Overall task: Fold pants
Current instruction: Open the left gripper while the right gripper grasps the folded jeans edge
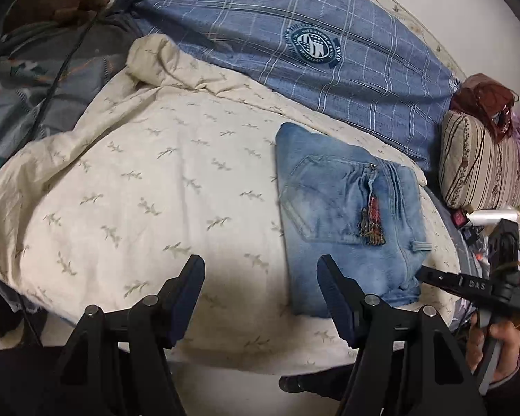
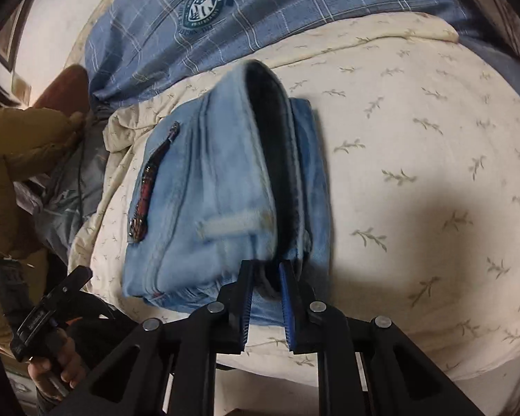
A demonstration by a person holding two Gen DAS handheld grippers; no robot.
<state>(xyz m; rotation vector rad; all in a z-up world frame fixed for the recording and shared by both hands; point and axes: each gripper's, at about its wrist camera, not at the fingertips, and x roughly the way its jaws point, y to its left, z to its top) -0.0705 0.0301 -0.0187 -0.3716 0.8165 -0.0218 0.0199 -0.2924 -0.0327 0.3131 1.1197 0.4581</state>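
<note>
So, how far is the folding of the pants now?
Mostly done: the jeans lie on the cream sheet as a compact folded bundle with the back pocket up. In hand: the right gripper has its jaws nearly closed on the bundle's near edge, where the layers gape open. The left gripper is open and holds nothing. Left: probably to flatten that gap and release.

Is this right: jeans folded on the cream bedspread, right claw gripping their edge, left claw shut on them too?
No, the left claw is open and holds nothing, as the left wrist view shows. The rest stands: folded jeans on the cream bedspread, right claw gripping their edge.
</note>
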